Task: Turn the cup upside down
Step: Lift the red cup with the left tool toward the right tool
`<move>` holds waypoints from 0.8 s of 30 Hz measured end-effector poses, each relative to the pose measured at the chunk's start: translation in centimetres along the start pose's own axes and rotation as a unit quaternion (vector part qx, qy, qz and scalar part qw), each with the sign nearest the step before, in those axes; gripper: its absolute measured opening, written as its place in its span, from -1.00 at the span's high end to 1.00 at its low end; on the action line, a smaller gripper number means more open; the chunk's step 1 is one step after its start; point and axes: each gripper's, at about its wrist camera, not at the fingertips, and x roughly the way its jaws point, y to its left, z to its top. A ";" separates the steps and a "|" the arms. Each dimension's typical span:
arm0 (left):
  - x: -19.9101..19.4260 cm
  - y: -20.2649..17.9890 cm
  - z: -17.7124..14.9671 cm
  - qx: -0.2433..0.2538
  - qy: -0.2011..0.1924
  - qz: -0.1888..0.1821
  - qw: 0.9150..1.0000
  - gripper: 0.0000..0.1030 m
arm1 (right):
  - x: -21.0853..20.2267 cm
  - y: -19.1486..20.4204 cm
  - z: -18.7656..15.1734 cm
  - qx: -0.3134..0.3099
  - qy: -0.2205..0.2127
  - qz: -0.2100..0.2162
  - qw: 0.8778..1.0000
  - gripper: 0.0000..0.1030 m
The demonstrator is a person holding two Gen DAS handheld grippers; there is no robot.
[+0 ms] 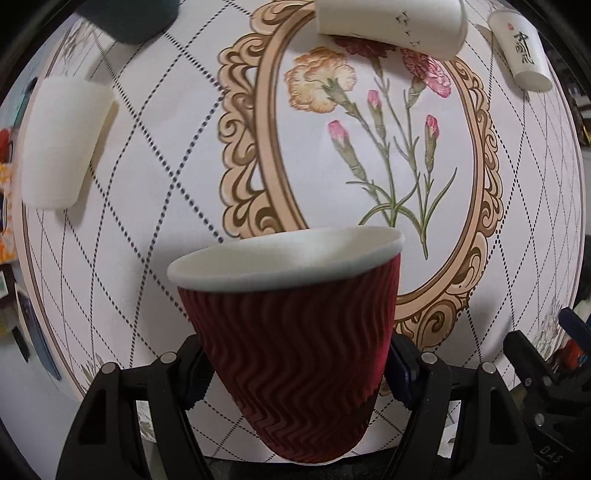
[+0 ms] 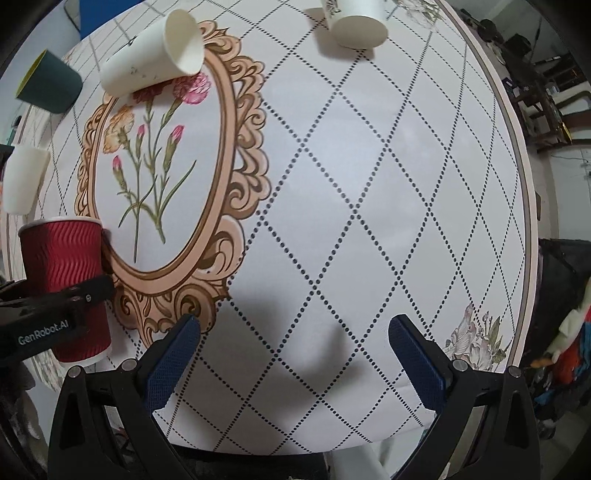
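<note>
A dark red ripple-wall paper cup (image 1: 295, 354) with a white rim stands mouth-up between the fingers of my left gripper (image 1: 295, 373), which is shut on its lower half. In the right wrist view the same cup (image 2: 61, 266) shows at the far left, upright near the table's front edge, with the left gripper's black finger (image 2: 92, 291) across it. My right gripper (image 2: 293, 343) is open and empty above the bare tablecloth, well to the right of the cup.
The round table (image 2: 369, 184) has a flowered, diamond-patterned cloth. A white cup (image 1: 391, 26) lies on its side at the back, another printed white cup (image 1: 521, 51) at the back right, a ribbed white cup (image 1: 62, 144) at the left, a dark green cup (image 2: 50, 83) far left.
</note>
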 end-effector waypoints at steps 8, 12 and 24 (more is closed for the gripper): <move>0.0 -0.9 0.7 0.012 -0.002 0.003 1.000 -0.48 | -0.1 -0.2 1.1 0.012 -0.003 0.002 1.000 -1.00; 0.5 -0.9 0.6 0.010 0.001 0.005 1.000 -0.48 | -0.6 0.4 1.1 0.015 -0.003 0.001 1.000 -1.00; 1.5 -0.7 0.3 0.005 0.009 0.004 1.000 -0.48 | -1.3 0.3 0.8 0.020 -0.009 0.001 1.000 -1.00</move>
